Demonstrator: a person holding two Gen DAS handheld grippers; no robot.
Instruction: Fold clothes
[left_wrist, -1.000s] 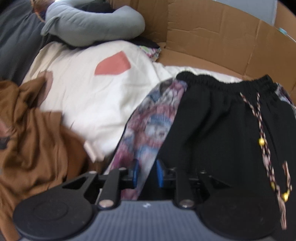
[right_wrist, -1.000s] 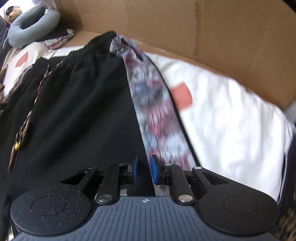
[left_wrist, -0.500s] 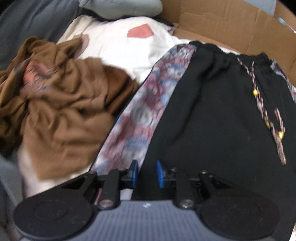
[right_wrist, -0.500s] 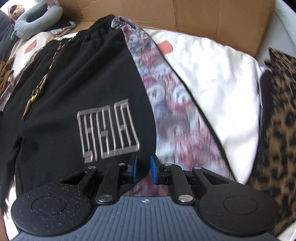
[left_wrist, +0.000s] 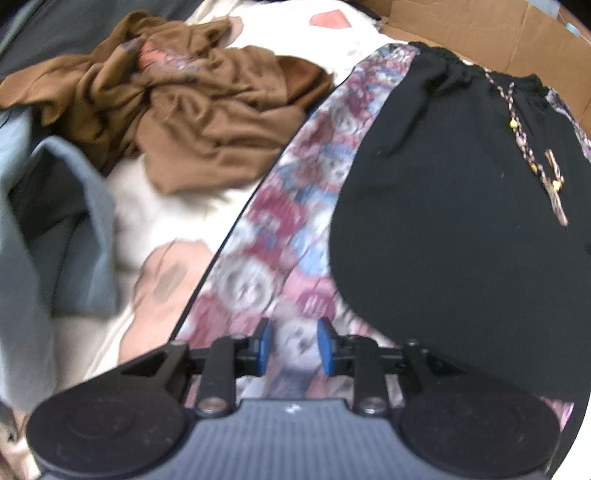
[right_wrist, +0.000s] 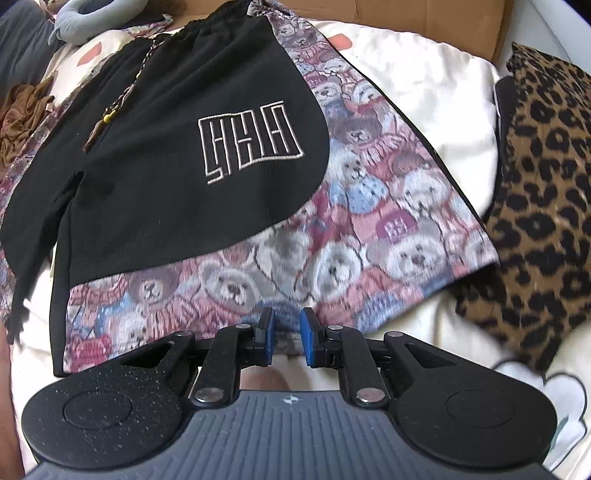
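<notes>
Black shorts (right_wrist: 166, 166) with teddy-bear print side panels and a white logo lie flat on a cream bedspread (right_wrist: 424, 81), waistband at the far end. Their beaded drawstring (left_wrist: 532, 155) rests on the black front. My left gripper (left_wrist: 294, 347) hangs over the bear-print panel of the shorts (left_wrist: 443, 221) on the left leg. Its jaws are opening, and the print shows in the gap with no pad pressing on it. My right gripper (right_wrist: 288, 338) is over the hem of the right leg. Its blue pads stand a little apart and pinch no cloth.
A crumpled brown garment (left_wrist: 207, 122) and grey-blue cloth (left_wrist: 55, 258) lie left of the shorts. A cardboard box wall (left_wrist: 480, 33) stands behind the waistband. A leopard-print cushion (right_wrist: 543, 184) sits to the right, and a grey neck pillow (right_wrist: 79, 22) at the far left.
Both grippers have travelled from near the waistband down along the legs toward the hem. The shorts stayed in place. The left jaws have widened slightly.
</notes>
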